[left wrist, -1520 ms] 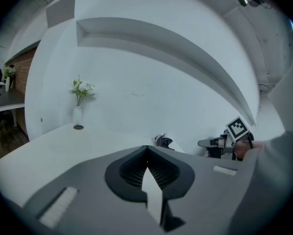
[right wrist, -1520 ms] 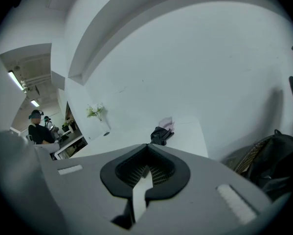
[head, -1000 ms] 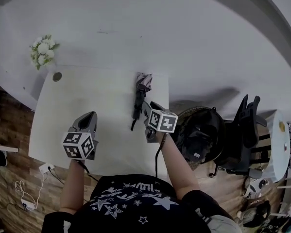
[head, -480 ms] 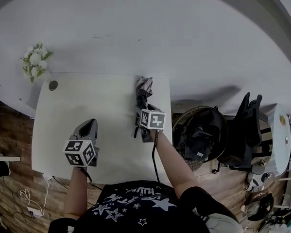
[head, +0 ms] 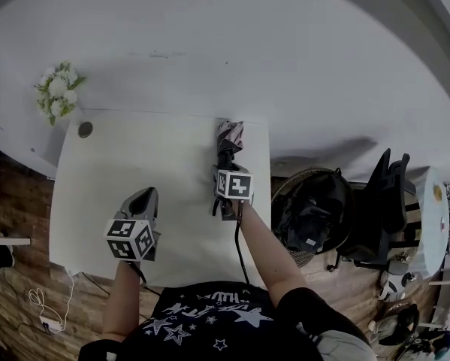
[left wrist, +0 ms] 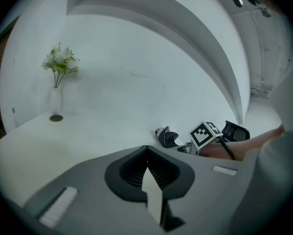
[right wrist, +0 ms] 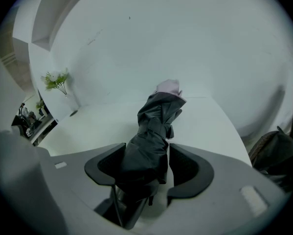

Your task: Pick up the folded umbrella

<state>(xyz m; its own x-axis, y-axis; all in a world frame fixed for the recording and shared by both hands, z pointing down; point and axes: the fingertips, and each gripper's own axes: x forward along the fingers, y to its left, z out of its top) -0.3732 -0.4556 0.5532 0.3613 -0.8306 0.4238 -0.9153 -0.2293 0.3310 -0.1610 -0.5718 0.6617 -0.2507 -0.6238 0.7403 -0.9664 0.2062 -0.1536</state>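
In the head view, the folded black fabric umbrella (head: 229, 137) lies along the right edge of the white table (head: 119, 164), under the right tongs (head: 225, 173). In the left gripper view, the left tongs (left wrist: 147, 155) are closed and empty. In the right gripper view, the right tongs have just been opening and stand wide, with the umbrella between them.

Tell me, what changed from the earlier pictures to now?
The right gripper came down over the folded umbrella. Its jaws have just been opening, and the umbrella now lies between them, not squeezed yet. The left gripper is shut and empty, as before. The umbrella, the table and the flowers stayed put.
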